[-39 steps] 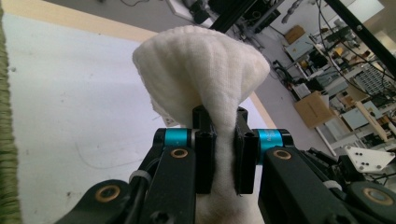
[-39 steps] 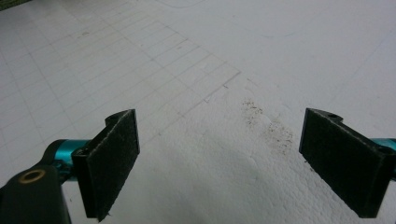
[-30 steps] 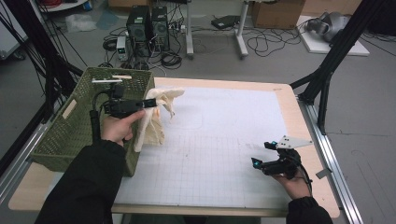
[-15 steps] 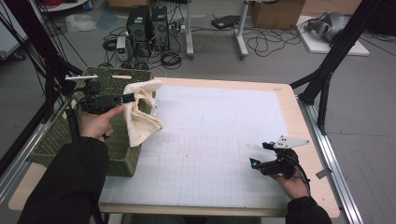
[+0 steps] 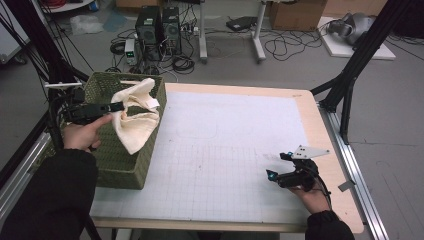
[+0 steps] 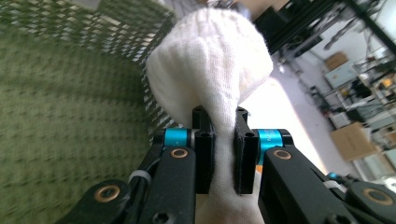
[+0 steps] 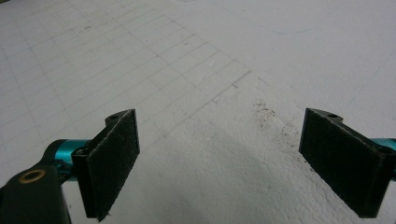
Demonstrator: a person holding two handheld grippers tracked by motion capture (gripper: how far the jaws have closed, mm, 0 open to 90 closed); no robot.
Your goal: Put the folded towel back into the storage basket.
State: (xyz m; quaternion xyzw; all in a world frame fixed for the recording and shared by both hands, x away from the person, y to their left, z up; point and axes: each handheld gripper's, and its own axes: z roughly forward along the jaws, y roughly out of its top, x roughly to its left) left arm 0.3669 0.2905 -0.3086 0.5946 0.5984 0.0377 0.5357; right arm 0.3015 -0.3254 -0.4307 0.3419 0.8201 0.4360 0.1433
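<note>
Left gripper: I have its jaws clamped on a fold of the cream cloth; in the left gripper view the fabric is pinched between both black pads and bulges out above them.
Cloth: I see it hanging from the jaws over the green woven basket, partly draped across the basket's right rim, with its lower end dangling against the basket's outer wall.
Basket: it sits on the left end of the table, its near corner just beside my left sleeve.
Right gripper: I hold it low over the white gridded mat near the table's right front, well apart from the cloth; in the right gripper view its jaws stand wide apart with nothing between them.
Mat: I see a faint scatter of dark specks on it ahead of the right jaws.
Floor behind the table: computer towers and loose cables.
</note>
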